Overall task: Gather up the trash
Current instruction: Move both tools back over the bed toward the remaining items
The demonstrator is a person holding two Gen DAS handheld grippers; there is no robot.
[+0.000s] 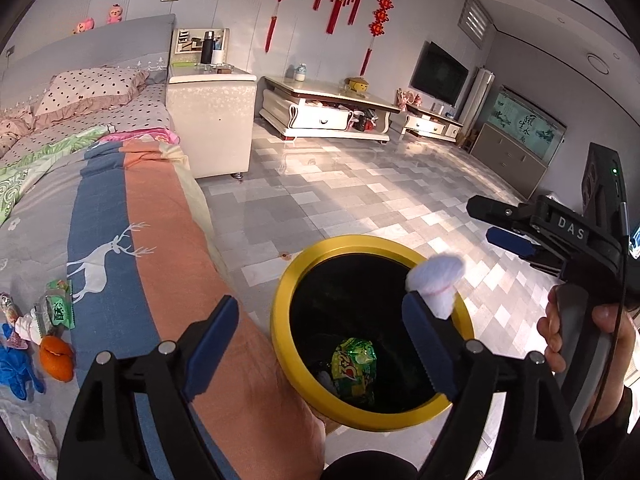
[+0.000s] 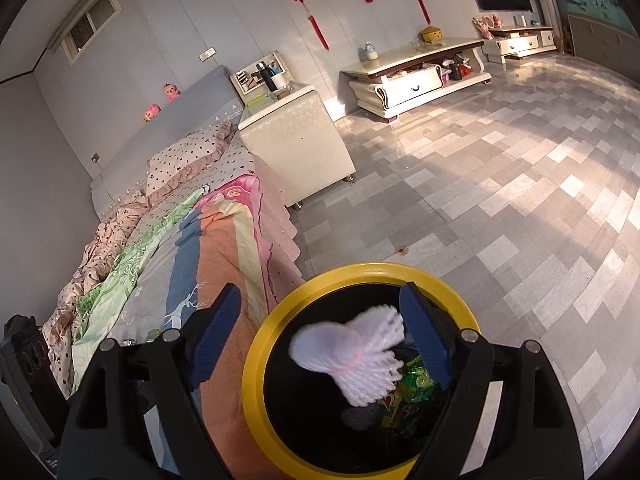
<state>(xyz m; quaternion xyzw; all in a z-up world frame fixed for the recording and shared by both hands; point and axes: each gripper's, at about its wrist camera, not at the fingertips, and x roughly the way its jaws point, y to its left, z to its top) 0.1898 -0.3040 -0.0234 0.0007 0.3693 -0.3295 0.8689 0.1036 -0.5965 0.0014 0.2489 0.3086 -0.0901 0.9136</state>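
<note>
A yellow-rimmed black trash bin [image 1: 282, 308] [image 2: 256, 364] stands on the floor beside the bed. A green snack wrapper [image 1: 354, 368] [image 2: 416, 384] lies inside it. A white foam fruit net [image 2: 356, 356] [image 1: 436, 280] is in the air over the bin's mouth, blurred, beside the right gripper's right finger. My right gripper [image 2: 320, 340] is open above the bin; it also shows in the left wrist view [image 1: 500, 224]. My left gripper [image 1: 320, 348] is open and empty over the bin's near rim. More trash lies on the bed: an orange peel [image 1: 58, 356], green wrappers [image 1: 60, 308], a blue glove [image 1: 16, 368].
The bed [image 1: 120, 208] with a striped deer blanket fills the left. A white nightstand [image 1: 210, 120] stands at its head. A low TV cabinet [image 1: 328, 112] and a TV [image 1: 438, 74] line the far wall. Grey tiled floor [image 1: 360, 188] lies between.
</note>
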